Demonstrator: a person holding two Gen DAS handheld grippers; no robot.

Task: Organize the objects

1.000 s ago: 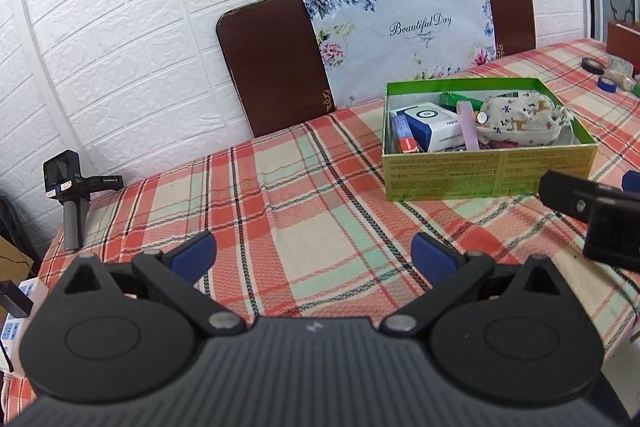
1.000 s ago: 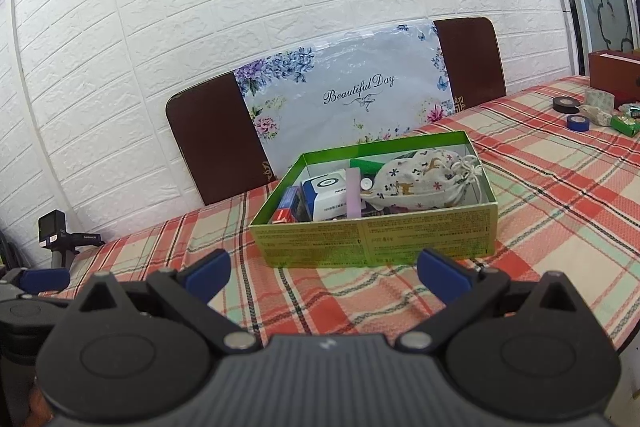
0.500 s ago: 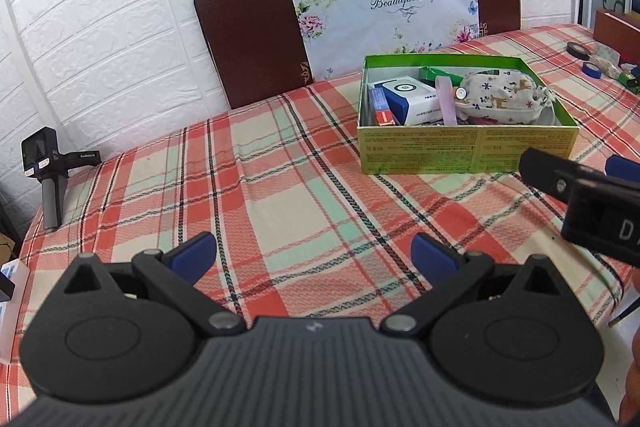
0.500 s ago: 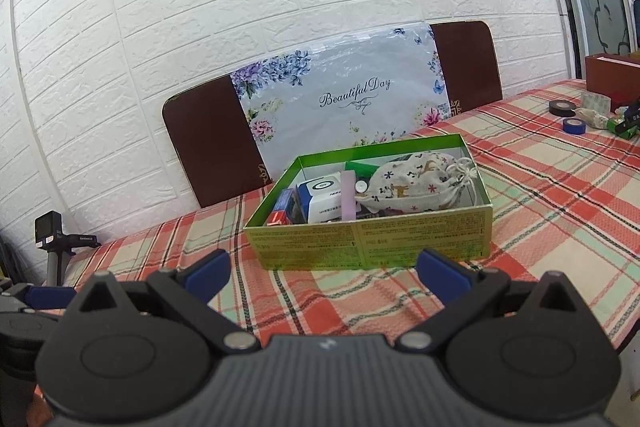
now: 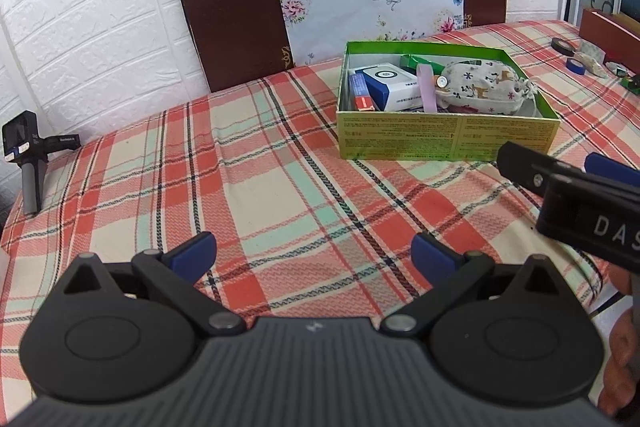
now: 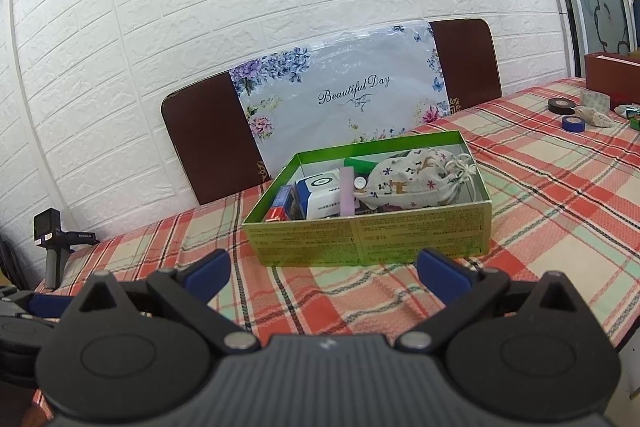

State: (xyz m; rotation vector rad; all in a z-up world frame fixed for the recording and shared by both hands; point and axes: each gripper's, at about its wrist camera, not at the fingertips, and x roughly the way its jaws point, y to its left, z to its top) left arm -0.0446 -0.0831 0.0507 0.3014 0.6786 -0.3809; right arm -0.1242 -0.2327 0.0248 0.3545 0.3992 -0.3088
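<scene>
A green open box (image 5: 444,139) (image 6: 368,241) sits on the plaid tablecloth, holding a patterned drawstring pouch (image 5: 482,89) (image 6: 416,181), a blue-and-white carton (image 5: 394,85) (image 6: 322,193), a pink strip and a red-ended packet. My left gripper (image 5: 314,257) is open above bare cloth, well short of the box and to its left. My right gripper (image 6: 324,273) is open, just in front of the box's near wall, nothing between its fingers. The right gripper's body shows at the right edge of the left wrist view.
A brown board with a floral "Beautiful Day" sheet (image 6: 340,99) leans on the white brick wall. Tape rolls (image 6: 562,105) and small items lie far right beside a brown box (image 6: 612,75). A small camera on a stand (image 5: 26,163) sits at the table's left edge.
The left gripper has risen and tilted, so the box looks farther and lower. The right gripper drifted slightly. Both stay open.
</scene>
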